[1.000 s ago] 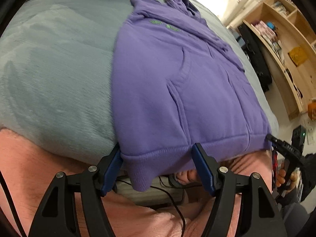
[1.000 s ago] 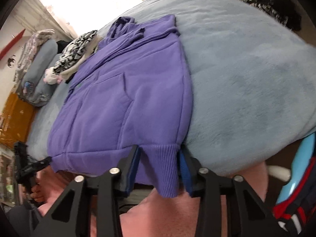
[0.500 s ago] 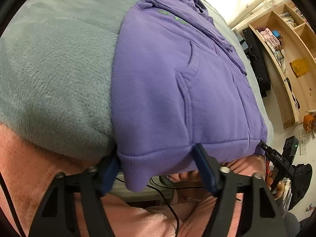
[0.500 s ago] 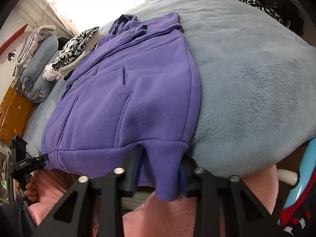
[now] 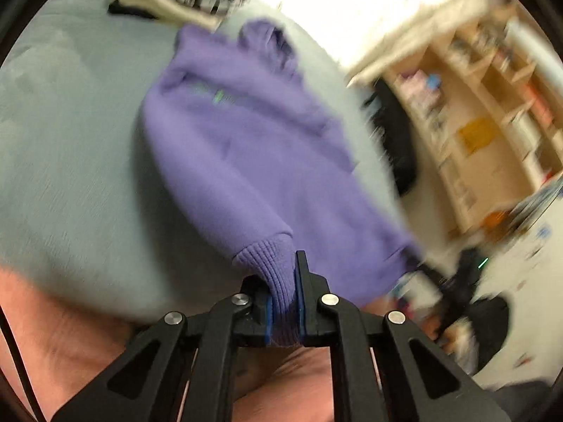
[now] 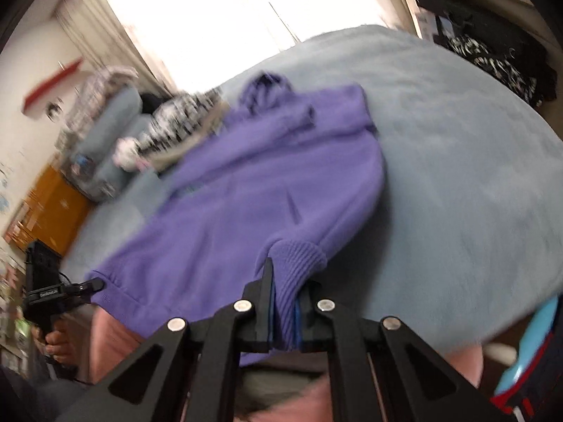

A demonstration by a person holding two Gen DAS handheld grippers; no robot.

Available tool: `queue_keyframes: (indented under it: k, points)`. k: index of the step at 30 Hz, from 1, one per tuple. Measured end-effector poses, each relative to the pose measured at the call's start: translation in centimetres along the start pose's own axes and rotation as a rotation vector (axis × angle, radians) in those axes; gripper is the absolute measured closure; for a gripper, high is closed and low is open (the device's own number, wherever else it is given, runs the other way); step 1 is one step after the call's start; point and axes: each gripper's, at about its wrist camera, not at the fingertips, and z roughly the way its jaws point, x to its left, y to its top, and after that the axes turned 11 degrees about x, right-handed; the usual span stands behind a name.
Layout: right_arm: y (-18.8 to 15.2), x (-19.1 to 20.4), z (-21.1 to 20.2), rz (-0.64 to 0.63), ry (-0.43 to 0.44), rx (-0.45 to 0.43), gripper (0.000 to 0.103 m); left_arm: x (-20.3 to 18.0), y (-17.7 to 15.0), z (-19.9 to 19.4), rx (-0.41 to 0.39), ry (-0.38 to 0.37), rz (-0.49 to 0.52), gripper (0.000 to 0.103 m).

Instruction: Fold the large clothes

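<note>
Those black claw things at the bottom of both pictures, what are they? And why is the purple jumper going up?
They are hand-held grabbers, not a robot. A person holds one in each hand, and each carries a small camera looking along its two fingers, so you get one picture per hand. A soft purple hooded sweatshirt lies on a grey-blue fleece blanket on a bed. The left gripper has just squeezed shut on the ribbed bottom hem at one corner, and the right gripper has just done so at the other corner. In the right picture you can spot the other grabber far left. A black-and-white patterned pile of clothes sits beyond the hood. The pictures are blurry.
</note>
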Motion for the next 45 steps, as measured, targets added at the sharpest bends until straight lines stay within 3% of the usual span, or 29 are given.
queue_keyframes:
  k: [2,5,11,14,19,21,22,23,25,28,31,35,40,45]
  points:
    - [2.4,0.7,-0.6,-0.007,0.038,-0.051,0.096,-1.0,2.2,-0.9,-0.064,-0.052,-0.008,0.096]
    - [6.4,1.4,-1.0,-0.012,0.059,-0.116,0.096,-2.2,6.0,-1.6,-0.146,-0.072,-0.010,0.096]
    - [15.0,0.8,-0.4,0.033,0.066,-0.214,0.096,-2.4,14.4,-1.8,-0.270,-0.033,-0.048,0.096]
    - [19.1,-0.2,1.3,0.061,0.050,-0.231,0.096,-1.3,19.4,-0.8,-0.306,0.032,-0.060,0.095]
    - [24.9,-2.6,7.4,0.120,0.033,-0.181,0.095,1.6,26.3,3.7,-0.276,0.131,-0.077,0.092]
    - [26.2,-3.5,10.3,0.152,0.018,-0.132,0.090,3.1,28.3,6.3,-0.224,0.170,-0.095,0.084]
    - [26.9,-4.2,12.0,0.176,0.004,-0.092,0.081,3.9,29.2,7.5,-0.195,0.185,-0.110,0.067]
    - [27.3,-4.9,13.4,0.206,-0.004,-0.061,0.076,4.6,29.8,8.2,-0.176,0.196,-0.127,0.038]
    - [27.1,-6.0,15.0,0.250,0.007,-0.034,0.062,6.5,30.7,9.3,-0.179,0.215,-0.186,0.017]
    - [26.3,-7.4,16.5,0.273,0.004,-0.003,0.061,8.5,31.3,10.1,-0.175,0.231,-0.210,0.017]
    - [25.5,-8.3,17.7,0.256,-0.040,0.033,0.061,9.5,31.3,10.7,-0.166,0.310,-0.186,0.017]
    - [25.8,-8.4,18.8,0.191,-0.136,0.049,0.061,9.9,31.8,12.1,-0.135,0.455,-0.095,0.017]
    - [27.7,-7.8,20.3,0.088,-0.229,0.043,0.061,9.7,33.0,14.2,-0.045,0.536,0.024,0.017]
    - [30.3,-7.0,22.7,0.010,-0.284,0.080,0.061,8.2,34.1,16.3,-0.017,0.658,0.161,0.017]
